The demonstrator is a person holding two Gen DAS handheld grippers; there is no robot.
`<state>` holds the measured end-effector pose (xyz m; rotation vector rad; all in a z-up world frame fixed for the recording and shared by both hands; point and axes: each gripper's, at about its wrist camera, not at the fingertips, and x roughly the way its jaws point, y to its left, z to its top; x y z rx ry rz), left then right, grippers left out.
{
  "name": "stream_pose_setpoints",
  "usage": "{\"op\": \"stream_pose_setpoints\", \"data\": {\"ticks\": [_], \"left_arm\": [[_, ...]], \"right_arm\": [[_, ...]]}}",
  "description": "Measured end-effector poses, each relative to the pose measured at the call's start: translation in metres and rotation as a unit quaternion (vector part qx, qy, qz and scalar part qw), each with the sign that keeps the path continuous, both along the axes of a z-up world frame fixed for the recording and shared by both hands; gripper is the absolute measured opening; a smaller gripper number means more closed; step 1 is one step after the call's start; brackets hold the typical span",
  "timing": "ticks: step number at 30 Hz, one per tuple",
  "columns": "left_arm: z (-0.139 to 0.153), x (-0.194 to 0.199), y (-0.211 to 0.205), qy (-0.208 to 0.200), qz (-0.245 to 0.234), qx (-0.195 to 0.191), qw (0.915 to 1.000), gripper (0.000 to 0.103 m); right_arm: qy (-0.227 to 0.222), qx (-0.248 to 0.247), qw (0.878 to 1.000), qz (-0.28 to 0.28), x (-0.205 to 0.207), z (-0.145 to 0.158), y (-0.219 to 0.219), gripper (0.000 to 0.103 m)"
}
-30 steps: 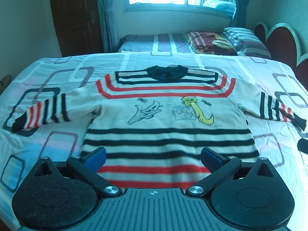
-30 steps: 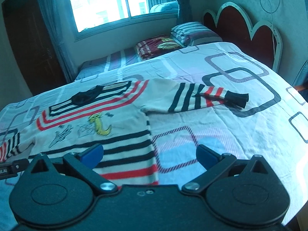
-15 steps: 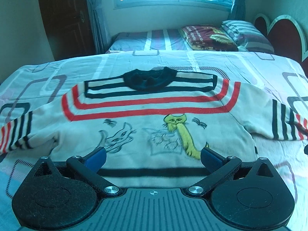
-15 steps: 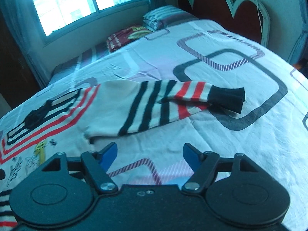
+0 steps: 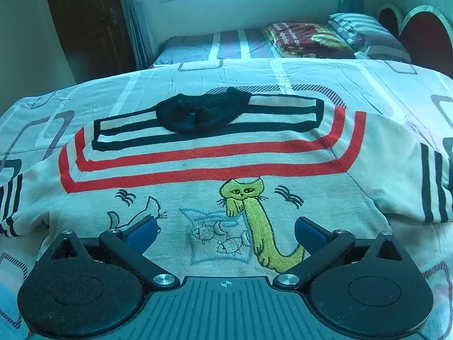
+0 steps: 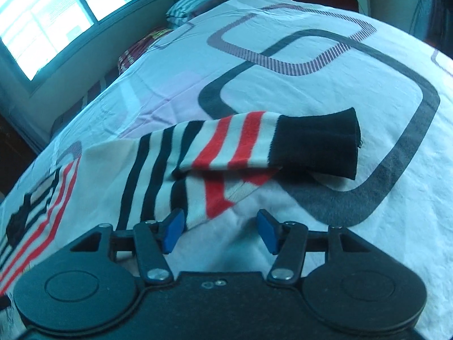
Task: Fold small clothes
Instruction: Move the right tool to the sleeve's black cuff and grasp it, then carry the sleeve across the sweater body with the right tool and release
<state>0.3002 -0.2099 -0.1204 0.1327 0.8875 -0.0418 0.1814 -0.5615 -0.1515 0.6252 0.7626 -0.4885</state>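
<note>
Both grippers have advanced since the earlier frames: the left gripper (image 5: 225,231), jaws spread and empty, now hangs over the chest embroidery of the cream knitted sweater with red and black stripes (image 5: 215,170), while the right gripper (image 6: 219,232), jaws likewise spread, has closed on the sweater's striped right sleeve (image 6: 198,153). The sleeve's lower edge lies between the blue pads (image 6: 173,231), apparently ready for pinching. Its black cuff (image 6: 317,144) lies doubled over. Beyond, the patterned white bedsheet (image 6: 311,90) offers open room for folding inward; pillows (image 5: 365,32) lie well apart.
</note>
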Motion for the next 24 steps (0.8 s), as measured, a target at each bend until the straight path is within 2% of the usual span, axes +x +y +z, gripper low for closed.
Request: {"op": "stream_pose_setpoints", "data": {"ticks": [2,5,7,9,10,11,14,16,20,24], "left_arm": [[-0.002,0.003,-0.002,0.001,0.001,0.006,1.0000,0.103],[-0.004,0.008,-0.004,0.005,0.002,0.009,0.9999,0.103],[-0.005,0.011,-0.005,0.004,0.004,0.010,0.9999,0.103],[-0.006,0.014,-0.005,0.005,0.006,0.011,0.9999,0.103],[-0.007,0.016,-0.005,0.007,0.007,0.012,0.9999,0.103],[-0.008,0.017,-0.004,0.008,0.009,0.012,0.9999,0.103],[-0.010,0.020,0.001,0.010,0.013,0.011,0.9998,0.103],[-0.010,0.021,0.005,0.010,0.016,0.010,0.9998,0.103],[-0.006,0.025,0.019,0.007,0.022,0.002,0.9997,0.103],[0.000,0.028,0.044,0.000,0.035,-0.009,0.9994,0.103]], "right_arm": [[-0.012,0.008,1.000,-0.012,0.002,0.000,-0.008,0.072],[-0.024,0.011,0.999,-0.024,0.009,0.000,-0.017,0.072],[-0.030,0.007,0.999,-0.038,0.011,0.000,-0.023,0.065],[-0.028,-0.003,0.999,-0.045,0.012,-0.001,-0.027,0.048],[-0.027,-0.010,0.998,-0.047,0.012,-0.001,-0.027,0.042],[-0.029,-0.015,0.998,-0.048,0.012,-0.001,-0.027,0.032],[-0.047,-0.028,0.998,-0.044,0.008,0.003,-0.027,0.020],[-0.062,-0.051,0.996,-0.034,0.008,0.012,-0.018,0.018],[-0.088,-0.106,0.990,0.021,0.023,0.041,0.016,0.017],[-0.116,-0.132,0.980,0.096,0.051,0.067,0.071,0.017]]}}
